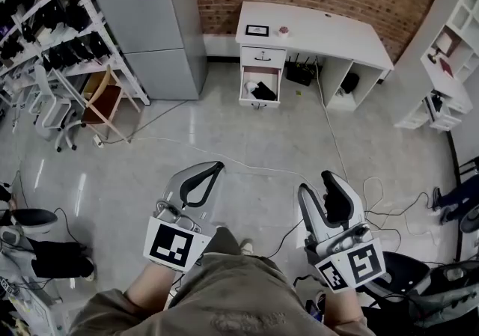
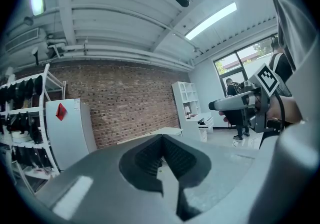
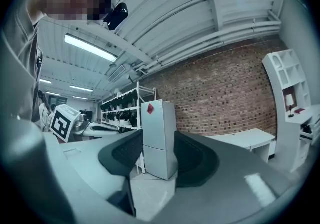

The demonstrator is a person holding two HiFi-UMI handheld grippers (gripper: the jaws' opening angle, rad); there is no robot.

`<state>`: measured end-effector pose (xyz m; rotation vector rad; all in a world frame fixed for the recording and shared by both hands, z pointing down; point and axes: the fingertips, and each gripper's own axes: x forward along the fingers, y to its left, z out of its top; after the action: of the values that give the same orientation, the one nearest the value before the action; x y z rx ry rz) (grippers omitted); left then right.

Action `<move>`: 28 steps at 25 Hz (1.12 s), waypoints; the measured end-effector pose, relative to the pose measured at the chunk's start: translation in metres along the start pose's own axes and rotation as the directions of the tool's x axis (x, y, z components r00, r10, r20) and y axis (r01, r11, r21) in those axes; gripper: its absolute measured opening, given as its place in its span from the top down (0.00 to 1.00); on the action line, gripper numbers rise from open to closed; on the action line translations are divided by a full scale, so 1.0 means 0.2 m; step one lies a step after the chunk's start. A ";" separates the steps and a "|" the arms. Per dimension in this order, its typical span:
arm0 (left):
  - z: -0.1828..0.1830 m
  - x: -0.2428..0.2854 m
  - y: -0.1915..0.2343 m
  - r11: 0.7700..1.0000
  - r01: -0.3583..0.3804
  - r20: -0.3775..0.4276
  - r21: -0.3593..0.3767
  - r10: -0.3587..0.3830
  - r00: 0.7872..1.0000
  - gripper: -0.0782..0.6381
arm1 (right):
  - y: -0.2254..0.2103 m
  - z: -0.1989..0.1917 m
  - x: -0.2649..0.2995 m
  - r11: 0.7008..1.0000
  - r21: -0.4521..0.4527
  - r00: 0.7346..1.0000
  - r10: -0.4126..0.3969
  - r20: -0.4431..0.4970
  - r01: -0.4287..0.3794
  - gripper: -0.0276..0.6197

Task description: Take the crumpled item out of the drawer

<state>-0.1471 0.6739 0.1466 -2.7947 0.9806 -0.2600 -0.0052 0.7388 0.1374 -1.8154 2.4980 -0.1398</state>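
Observation:
Far ahead, a white desk (image 1: 314, 31) stands against the brick wall with its lower drawer (image 1: 260, 99) pulled out. Inside lie a pale crumpled item (image 1: 250, 88) and a black thing (image 1: 264, 91). Both grippers are held low over the floor, well short of the desk. My left gripper (image 1: 215, 168) (image 2: 161, 143) is shut, its tips meeting with nothing between them. My right gripper (image 1: 316, 183) (image 3: 152, 148) is open and empty; a grey fridge (image 3: 159, 138) shows through its gap. Both point level.
A tall grey fridge (image 1: 150, 13) stands left of the desk, with a shelving rack (image 1: 45, 20) and a wooden chair (image 1: 105, 102) further left. White shelves (image 1: 449, 50) line the right wall. Cables (image 1: 262, 168) cross the tiled floor between me and the desk.

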 end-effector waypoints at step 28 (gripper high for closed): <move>-0.32 0.92 0.85 0.998 0.060 -0.073 -0.029 -0.062 0.995 0.89 | -0.55 -0.16 1.15 0.997 0.013 0.992 -0.076 -0.105 0.078 0.50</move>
<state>-0.1215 0.4209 0.1926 -2.8617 0.9224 -0.3629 0.0244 0.4877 0.1824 -1.9475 2.4860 -0.2658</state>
